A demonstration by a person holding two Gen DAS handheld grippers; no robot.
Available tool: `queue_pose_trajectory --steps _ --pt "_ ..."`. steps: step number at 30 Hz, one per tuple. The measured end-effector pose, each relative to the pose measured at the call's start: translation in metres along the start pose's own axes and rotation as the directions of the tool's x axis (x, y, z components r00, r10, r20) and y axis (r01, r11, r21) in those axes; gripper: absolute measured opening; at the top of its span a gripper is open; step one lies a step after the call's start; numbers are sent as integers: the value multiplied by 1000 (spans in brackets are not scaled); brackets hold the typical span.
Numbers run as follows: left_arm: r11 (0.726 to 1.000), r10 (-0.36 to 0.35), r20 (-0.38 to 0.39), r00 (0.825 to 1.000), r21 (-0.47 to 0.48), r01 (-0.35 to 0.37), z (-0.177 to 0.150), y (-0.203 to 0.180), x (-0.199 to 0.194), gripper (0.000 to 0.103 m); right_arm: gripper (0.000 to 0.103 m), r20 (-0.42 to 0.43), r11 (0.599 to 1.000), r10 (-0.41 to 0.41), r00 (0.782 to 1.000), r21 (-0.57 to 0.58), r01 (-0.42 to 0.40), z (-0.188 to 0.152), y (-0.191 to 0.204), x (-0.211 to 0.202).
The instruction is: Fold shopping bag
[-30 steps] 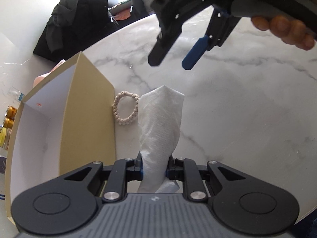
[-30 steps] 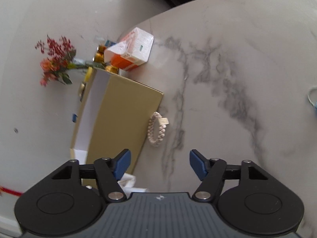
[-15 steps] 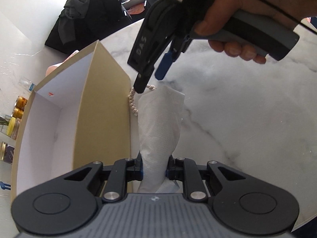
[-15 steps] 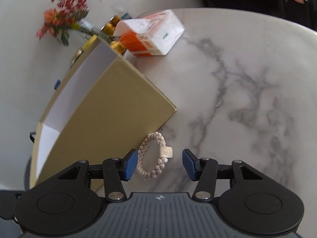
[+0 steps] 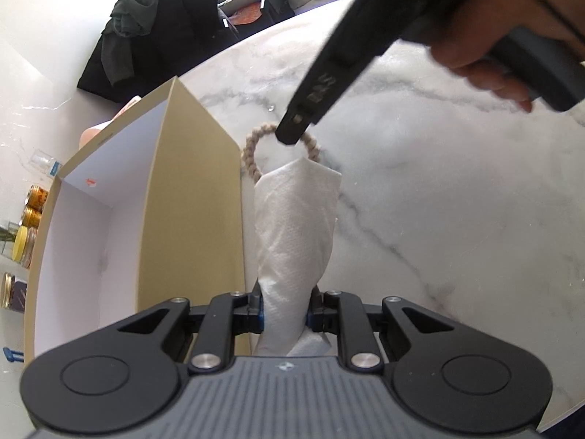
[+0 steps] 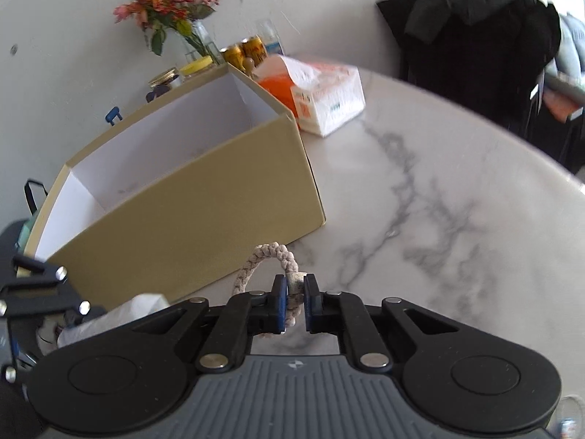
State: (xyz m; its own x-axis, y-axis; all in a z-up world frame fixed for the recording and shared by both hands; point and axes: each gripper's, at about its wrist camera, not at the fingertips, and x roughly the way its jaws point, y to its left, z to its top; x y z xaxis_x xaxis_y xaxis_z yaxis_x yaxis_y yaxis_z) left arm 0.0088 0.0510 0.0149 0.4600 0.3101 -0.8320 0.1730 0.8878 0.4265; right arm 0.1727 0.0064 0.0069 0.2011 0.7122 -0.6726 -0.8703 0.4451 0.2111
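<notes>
Left wrist view: marble tabletop fills the frame, an open tan box stands at left, and the rolled white shopping bag runs up the centre, pinched at its lower end by the left gripper. Right wrist view: right gripper fingers have just been closing and now pinch the braided cord ring, low centre, beside the box.
</notes>
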Motion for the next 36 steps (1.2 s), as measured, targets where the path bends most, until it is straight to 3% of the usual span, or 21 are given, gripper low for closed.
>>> queue_pose_trajectory --steps 5,11,16,26,30,34,36 --pt "999 -10 3 1000 34 9 9 -5 4 18 10 31 991 -65 997 -112 68 -11 11 -24" --pt "988 36 15 999 152 -38 19 -22 8 18 10 40 956 -151 988 -247 156 -23 28 -35" --pt "966 32 42 999 253 -42 21 -32 7 18 10 57 932 -93 994 -345 107 -28 36 -40" --pt "961 46 23 999 272 -50 28 -30 17 18 10 82 899 -3 997 -437 39 -33 35 -61" --pt "939 97 30 995 329 -101 29 -33 22 18 10 62 890 24 998 -456 7 -35 35 -63" --pt "896 148 53 988 416 -156 25 -39 24 18 10 51 864 40 998 -504 -9 -35 41 -67" --pt "898 148 53 988 412 -157 25 -36 26 18 10 36 845 36 999 -534 -12 -35 44 -69"
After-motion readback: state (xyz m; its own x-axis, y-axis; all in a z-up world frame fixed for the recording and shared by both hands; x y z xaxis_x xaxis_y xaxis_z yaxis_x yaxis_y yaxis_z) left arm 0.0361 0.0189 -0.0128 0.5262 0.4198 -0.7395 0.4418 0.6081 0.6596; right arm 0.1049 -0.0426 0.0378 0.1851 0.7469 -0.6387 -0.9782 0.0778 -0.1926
